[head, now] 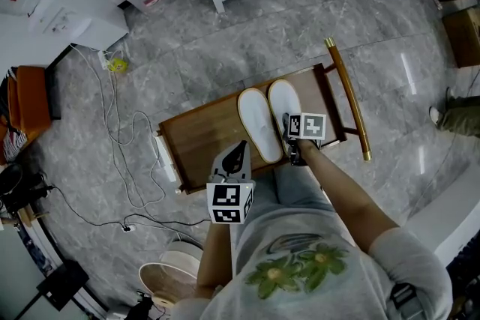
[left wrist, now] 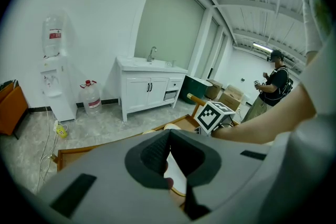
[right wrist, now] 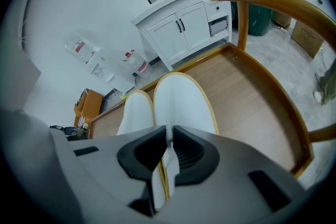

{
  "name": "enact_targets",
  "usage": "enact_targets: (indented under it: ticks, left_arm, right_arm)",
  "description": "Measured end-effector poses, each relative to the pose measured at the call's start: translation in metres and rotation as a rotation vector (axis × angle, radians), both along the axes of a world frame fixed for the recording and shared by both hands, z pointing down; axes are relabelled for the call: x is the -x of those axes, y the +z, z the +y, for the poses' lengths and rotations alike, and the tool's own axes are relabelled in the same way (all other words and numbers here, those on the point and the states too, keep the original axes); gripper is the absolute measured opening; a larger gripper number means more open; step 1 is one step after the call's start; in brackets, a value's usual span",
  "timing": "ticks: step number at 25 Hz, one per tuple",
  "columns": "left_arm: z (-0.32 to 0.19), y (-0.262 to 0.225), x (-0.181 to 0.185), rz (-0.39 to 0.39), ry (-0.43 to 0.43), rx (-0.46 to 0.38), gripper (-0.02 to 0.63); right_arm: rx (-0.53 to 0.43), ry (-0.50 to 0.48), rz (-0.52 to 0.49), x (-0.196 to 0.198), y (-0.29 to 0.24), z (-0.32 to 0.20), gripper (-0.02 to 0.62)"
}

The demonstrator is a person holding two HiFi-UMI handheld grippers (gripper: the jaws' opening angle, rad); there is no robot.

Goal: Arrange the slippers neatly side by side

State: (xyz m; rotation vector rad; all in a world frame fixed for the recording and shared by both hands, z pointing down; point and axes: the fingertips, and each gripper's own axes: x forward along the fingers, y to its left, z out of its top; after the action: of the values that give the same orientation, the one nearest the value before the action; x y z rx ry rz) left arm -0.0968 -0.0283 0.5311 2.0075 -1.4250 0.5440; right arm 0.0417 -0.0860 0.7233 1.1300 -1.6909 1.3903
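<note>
1. Left gripper (left wrist: 169, 136) hangs raised near the body, jaws pressed together on nothing.
2. Right gripper (right wrist: 169, 147) is clamped on the heel edge of the right slipper (right wrist: 184, 105).
3. That slipper lies on the wooden tray (right wrist: 247, 97), just beside the left slipper (right wrist: 137, 113), toes pointing the same way.

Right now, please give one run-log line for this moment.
left gripper: shut, empty, off the slippers | right gripper: shut on right slipper, at heel | left slipper: beside it on wooden tray
</note>
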Motion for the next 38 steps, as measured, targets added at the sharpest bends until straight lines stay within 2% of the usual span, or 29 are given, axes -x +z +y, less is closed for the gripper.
enact_targets:
  ticks: [7, 13, 17, 24, 32, 38]
  left_arm:
    - [0.001, -0.002, -0.004, -0.004, 0.013, 0.004, 0.015]
    - [0.002, -0.002, -0.010, -0.006, 0.022, -0.001, 0.016]
    - [0.000, -0.006, -0.014, -0.003, 0.027, -0.010, 0.016]
    - [-0.011, -0.026, -0.018, 0.009, 0.026, -0.057, 0.015]
    - [-0.020, -0.051, -0.017, 0.005, 0.011, -0.117, 0.015]
    - [-0.019, -0.072, -0.014, -0.008, 0.009, -0.151, 0.017]
  right_arm:
    - [0.003, -0.024, -0.031, 0.003, -0.001, 0.000, 0.076]
    - [-0.021, -0.068, -0.035, 0.002, -0.010, -0.002, 0.168]
    - [-0.065, -0.089, -0.061, 0.004, -0.030, -0.006, 0.199]
    - [-0.188, -0.132, -0.145, 0.008, -0.086, -0.012, 0.203]
    - [-0.397, -0.265, -0.252, 0.019, -0.171, -0.012, 0.202]
    - [-0.512, -0.361, -0.295, 0.030, -0.219, 0.002, 0.223]
